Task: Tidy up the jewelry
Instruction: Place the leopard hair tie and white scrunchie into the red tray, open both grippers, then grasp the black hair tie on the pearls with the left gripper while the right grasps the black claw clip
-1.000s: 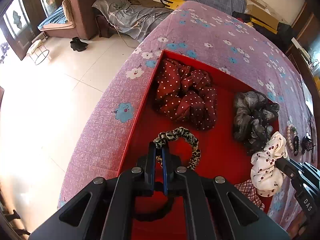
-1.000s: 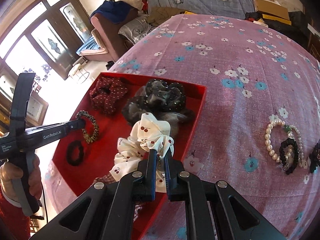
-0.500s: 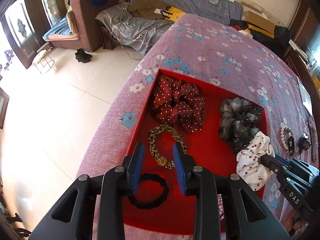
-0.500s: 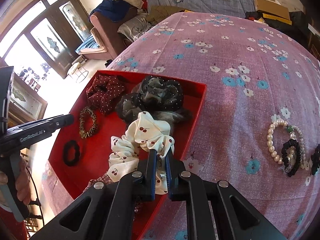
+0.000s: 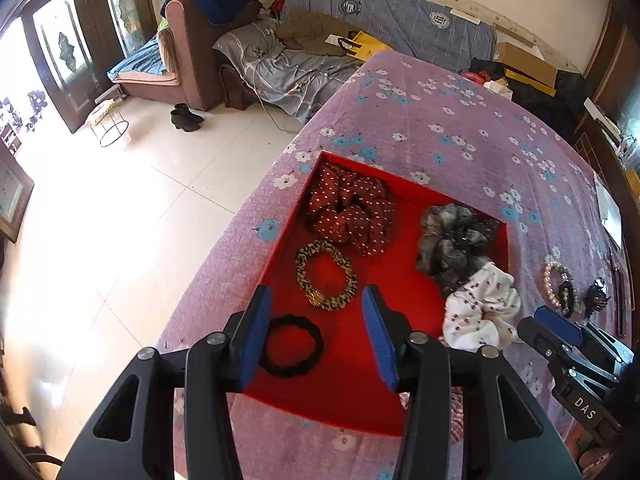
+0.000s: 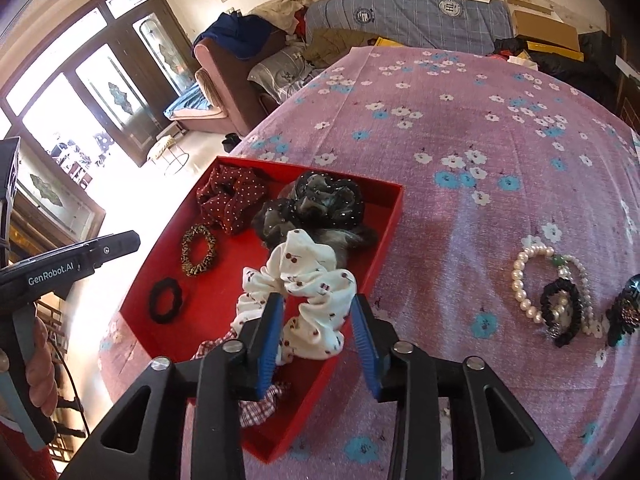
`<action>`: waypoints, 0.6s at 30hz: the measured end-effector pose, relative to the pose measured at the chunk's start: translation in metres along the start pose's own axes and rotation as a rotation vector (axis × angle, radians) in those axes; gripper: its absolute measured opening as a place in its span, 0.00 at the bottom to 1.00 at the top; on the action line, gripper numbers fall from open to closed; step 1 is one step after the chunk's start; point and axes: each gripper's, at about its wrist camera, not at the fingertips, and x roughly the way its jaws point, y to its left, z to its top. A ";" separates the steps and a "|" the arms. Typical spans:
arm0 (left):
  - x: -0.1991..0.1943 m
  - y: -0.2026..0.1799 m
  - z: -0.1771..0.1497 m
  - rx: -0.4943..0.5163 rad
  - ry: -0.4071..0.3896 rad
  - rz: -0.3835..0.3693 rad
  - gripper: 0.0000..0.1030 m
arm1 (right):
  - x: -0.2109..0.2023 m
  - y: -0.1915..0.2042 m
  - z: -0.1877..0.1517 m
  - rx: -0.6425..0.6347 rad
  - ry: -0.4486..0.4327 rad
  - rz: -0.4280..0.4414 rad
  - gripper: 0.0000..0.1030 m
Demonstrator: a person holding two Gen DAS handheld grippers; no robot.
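A red tray (image 5: 348, 400) (image 6: 384, 236) lies on the purple flowered cloth. In it are a dark red dotted scrunchie (image 5: 350, 208), a leopard-print hair tie (image 5: 325, 274) (image 6: 198, 250), a black hair tie (image 5: 292, 345) (image 6: 165, 300), a grey-black scrunchie (image 5: 452, 240) (image 6: 316, 204) and a white cherry-print scrunchie (image 5: 480, 308) (image 6: 308, 284). My left gripper (image 5: 316, 332) is open and empty above the tray's near end. My right gripper (image 6: 316, 336) is open, its jaws either side of the white scrunchie's near edge, gripping nothing.
A pearl bracelet (image 6: 532, 276) with a black beaded band (image 6: 560, 308) and a dark clip (image 6: 624, 308) lie on the cloth right of the tray. A red checked cloth piece (image 6: 256, 400) sits at the tray's near corner. A sofa and bedding stand beyond the table.
My left gripper let go of the leopard-print hair tie, opened and pulled back up. My right gripper opened and released the white scrunchie, which now rests in the tray.
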 end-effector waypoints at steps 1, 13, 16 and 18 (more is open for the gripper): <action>-0.003 -0.002 -0.002 -0.001 -0.001 0.000 0.48 | -0.003 -0.002 -0.002 0.002 -0.001 0.002 0.40; -0.035 -0.046 -0.028 0.015 -0.025 0.007 0.53 | -0.047 -0.039 -0.035 0.049 -0.019 0.009 0.41; -0.040 -0.060 -0.035 0.025 -0.024 0.000 0.53 | -0.060 -0.056 -0.048 0.073 -0.024 0.005 0.42; -0.042 -0.072 -0.038 0.037 -0.021 -0.009 0.53 | -0.069 -0.072 -0.058 0.101 -0.029 -0.002 0.42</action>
